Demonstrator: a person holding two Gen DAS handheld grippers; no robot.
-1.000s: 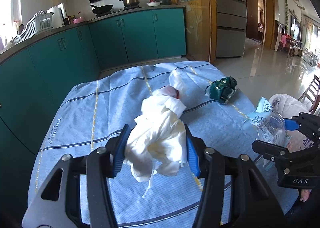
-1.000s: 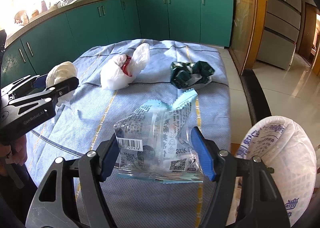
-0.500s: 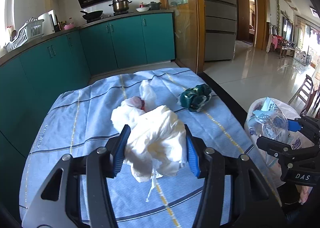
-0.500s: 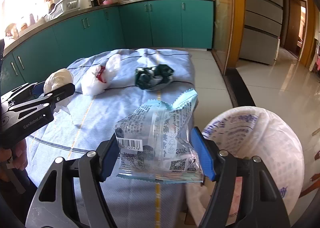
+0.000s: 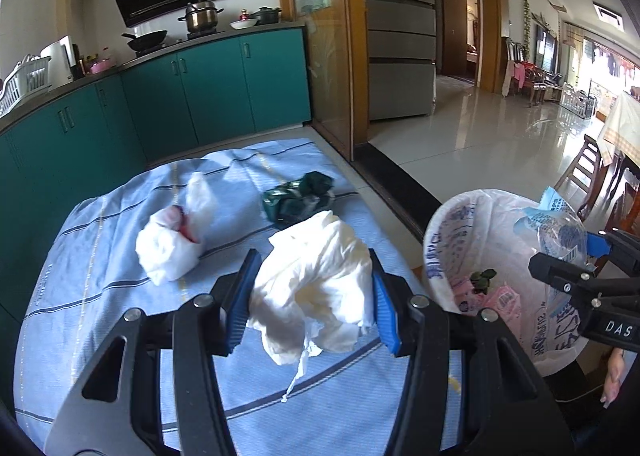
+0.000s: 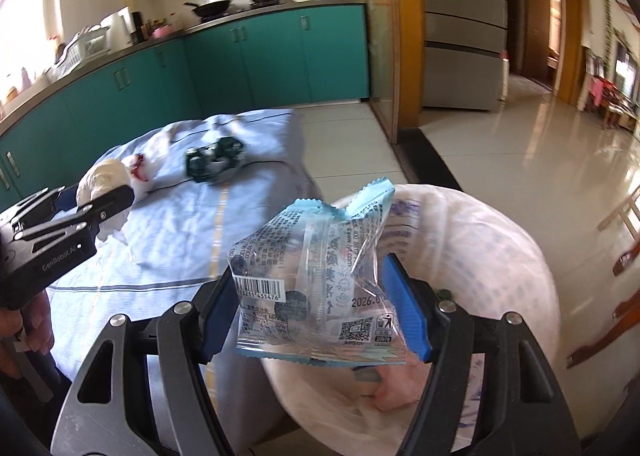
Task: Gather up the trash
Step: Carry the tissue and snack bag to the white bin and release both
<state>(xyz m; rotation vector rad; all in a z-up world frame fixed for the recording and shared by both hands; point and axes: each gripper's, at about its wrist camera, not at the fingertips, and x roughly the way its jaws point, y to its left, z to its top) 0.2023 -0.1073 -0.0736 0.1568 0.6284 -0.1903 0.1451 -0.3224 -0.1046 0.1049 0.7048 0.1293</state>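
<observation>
Now your left gripper is clamping one crumpled tissue wad above the tablecloth; your right gripper is gripping one clear snack wrapper over the lined bin, leaving two pieces behind: white bag, green wrapper.

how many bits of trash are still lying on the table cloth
2: a white wad with a red patch on the cloth's left side, and a crumpled green wrapper farther right near the edge. The held tissue may hide more.
</observation>
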